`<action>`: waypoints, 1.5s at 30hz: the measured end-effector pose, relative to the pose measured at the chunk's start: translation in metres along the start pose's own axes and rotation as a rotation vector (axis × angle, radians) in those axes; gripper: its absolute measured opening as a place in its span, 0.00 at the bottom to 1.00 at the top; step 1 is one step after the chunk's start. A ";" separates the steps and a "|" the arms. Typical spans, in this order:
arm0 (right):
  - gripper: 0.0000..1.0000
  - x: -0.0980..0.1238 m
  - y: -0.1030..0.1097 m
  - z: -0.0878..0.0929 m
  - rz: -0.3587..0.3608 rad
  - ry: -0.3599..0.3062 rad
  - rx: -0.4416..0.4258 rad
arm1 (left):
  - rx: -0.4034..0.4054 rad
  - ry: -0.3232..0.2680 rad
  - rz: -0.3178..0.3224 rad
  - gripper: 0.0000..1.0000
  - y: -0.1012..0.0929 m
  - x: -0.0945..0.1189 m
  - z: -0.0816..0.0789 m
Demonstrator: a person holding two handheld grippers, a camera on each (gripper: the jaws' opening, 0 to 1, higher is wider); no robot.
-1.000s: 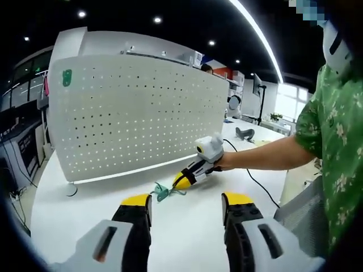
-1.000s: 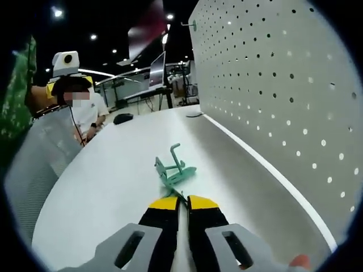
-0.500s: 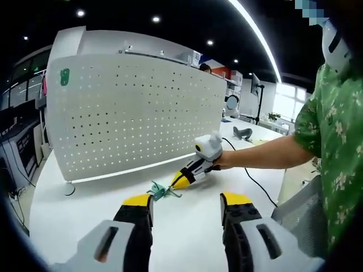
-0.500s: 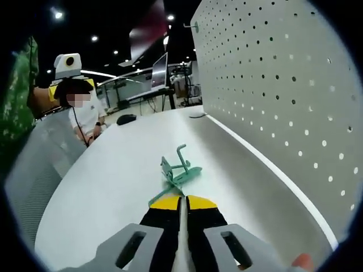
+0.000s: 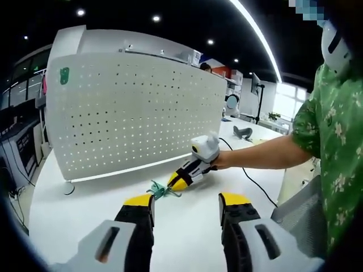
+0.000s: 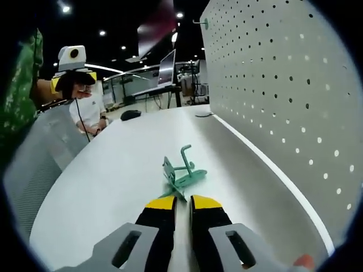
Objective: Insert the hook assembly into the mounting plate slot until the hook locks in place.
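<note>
Small teal plastic hook assembly (image 6: 181, 174) lies on the white tabletop (image 6: 113, 170), near the foot of the upright white perforated mounting plate (image 5: 130, 113) | right gripper (image 6: 182, 203): yellow-tipped jaws slightly parted, tips just behind the hook, not gripping | left gripper (image 5: 186, 203): jaws wide apart, empty, well back from the hook (image 5: 160, 189)

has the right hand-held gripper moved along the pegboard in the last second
Yes. In the left gripper view the right hand-held gripper has slid left along the pegboard's base strip, dragging the green hook that way too.
</note>
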State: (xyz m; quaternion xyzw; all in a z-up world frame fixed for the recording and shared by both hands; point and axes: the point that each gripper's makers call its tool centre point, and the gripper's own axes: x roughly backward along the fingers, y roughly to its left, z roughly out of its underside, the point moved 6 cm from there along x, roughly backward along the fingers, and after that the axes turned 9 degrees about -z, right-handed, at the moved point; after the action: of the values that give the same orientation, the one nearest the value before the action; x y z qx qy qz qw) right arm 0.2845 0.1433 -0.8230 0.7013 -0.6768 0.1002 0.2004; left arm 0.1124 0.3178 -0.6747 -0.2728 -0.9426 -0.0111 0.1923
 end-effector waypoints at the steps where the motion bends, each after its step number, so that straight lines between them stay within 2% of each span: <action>1: 0.09 -0.001 0.000 0.000 -0.003 -0.002 0.002 | 0.001 0.001 -0.003 0.47 0.001 0.000 0.000; 5: 0.05 -0.004 0.000 -0.001 -0.011 -0.006 0.026 | 0.007 0.001 -0.009 0.46 0.002 0.000 0.000; 11: 0.02 -0.001 -0.001 -0.002 -0.008 -0.020 0.017 | 0.011 -0.001 -0.008 0.46 0.001 -0.001 0.001; 35: 0.01 0.008 0.004 -0.009 0.003 -0.066 -0.196 | 0.007 -0.022 0.025 0.45 -0.006 -0.003 0.000; 45: 0.01 0.015 0.018 -0.023 0.012 -0.049 -0.211 | -0.020 -0.056 0.055 0.45 -0.013 -0.001 -0.008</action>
State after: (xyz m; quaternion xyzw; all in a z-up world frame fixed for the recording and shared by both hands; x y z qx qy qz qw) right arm 0.2710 0.1391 -0.7935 0.6746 -0.6923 0.0124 0.2559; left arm 0.1099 0.3053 -0.6664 -0.3009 -0.9395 -0.0077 0.1634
